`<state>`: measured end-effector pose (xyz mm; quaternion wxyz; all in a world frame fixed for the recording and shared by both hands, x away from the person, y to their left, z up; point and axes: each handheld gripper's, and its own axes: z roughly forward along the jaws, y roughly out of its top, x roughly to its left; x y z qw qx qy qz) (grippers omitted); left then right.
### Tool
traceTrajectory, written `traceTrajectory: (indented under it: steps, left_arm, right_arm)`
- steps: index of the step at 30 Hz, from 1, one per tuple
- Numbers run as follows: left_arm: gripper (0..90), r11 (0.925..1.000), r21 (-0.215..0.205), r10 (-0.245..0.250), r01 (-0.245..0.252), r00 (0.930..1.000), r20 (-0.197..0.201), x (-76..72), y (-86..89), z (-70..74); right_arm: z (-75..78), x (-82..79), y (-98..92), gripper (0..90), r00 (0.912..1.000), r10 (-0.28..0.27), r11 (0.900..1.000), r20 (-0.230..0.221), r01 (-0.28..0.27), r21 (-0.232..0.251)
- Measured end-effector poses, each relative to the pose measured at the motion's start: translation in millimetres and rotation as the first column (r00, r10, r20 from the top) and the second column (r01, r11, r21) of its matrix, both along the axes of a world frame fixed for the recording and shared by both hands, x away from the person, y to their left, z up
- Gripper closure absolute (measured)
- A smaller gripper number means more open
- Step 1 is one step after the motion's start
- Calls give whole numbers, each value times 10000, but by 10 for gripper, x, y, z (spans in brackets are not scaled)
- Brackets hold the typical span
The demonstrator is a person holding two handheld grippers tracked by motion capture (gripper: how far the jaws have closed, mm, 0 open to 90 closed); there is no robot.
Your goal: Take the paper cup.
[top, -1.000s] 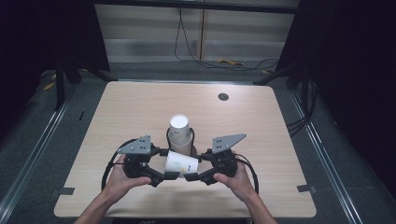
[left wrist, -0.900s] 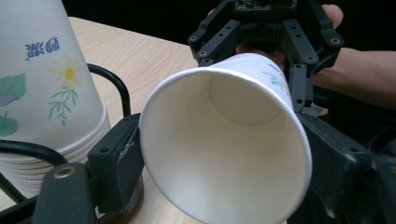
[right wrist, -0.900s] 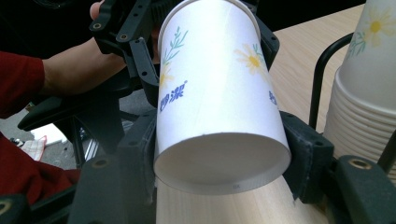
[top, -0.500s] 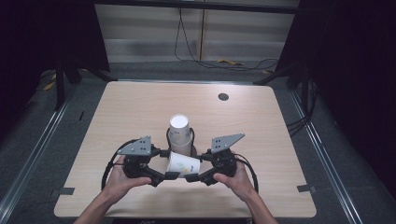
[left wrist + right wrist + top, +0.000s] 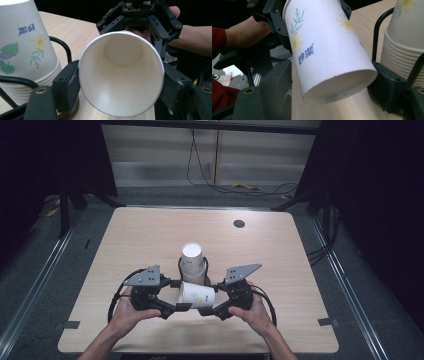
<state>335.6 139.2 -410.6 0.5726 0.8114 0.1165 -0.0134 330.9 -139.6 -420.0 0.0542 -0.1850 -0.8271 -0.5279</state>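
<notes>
Single paper cup (image 5: 196, 294) held on its side just above the near middle of the table (image 5: 280, 265), between both claws. Left claw (image 5: 176, 296) pinching the cup at its open rim end; right claw (image 5: 209, 304) pinching the same cup at its closed base end.

Left gripper view: looks straight into the cup's open mouth (image 5: 121, 75), white inside, round bottom visible deep within. Black jaws pressed against the rim on both sides. Right claw (image 5: 140, 18) and the hand (image 5: 172, 12) gripping it visible beyond the cup. Stack of inverted cups (image 5: 25, 52) at left, printed with a daisy, green leaves and blue characters, standing inside a black wire holder (image 5: 61, 47).

Right gripper view: shows the cup's outer wall (image 5: 324, 47) with yellow daisies, green sprigs and blue characters, plus the recessed base ring. Jaws closed on the base from either side. Left hand (image 5: 244, 30) and a red sleeve (image 5: 218, 37) at left. Cup stack (image 5: 404, 47) at right, nested rims visible.

High view: stack (image 5: 192, 262) just behind the held cup, near table centre. Small dark round disc (image 5: 239, 223) set toward the far right of the table.

Surface: light wood-grain top, rounded corners. Surroundings: grey floor, dark curtains at both sides, cables (image 5: 235, 185) trailing along the far wall.
</notes>
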Motion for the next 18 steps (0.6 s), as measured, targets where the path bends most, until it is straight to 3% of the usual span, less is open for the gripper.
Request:
traceTrajectory:
  steps: [7,18]
  left_arm:
    - [266,9998,135,138,-138,9999,11,20,45,-5]
    - [266,9973,477,572,-554,9977,-355,89,205,-40]
  right_arm:
    - [22,1,-38,200,9997,-246,9997,56,246,-9]
    - [43,20,-108,158,9965,-830,9965,14,830,66]
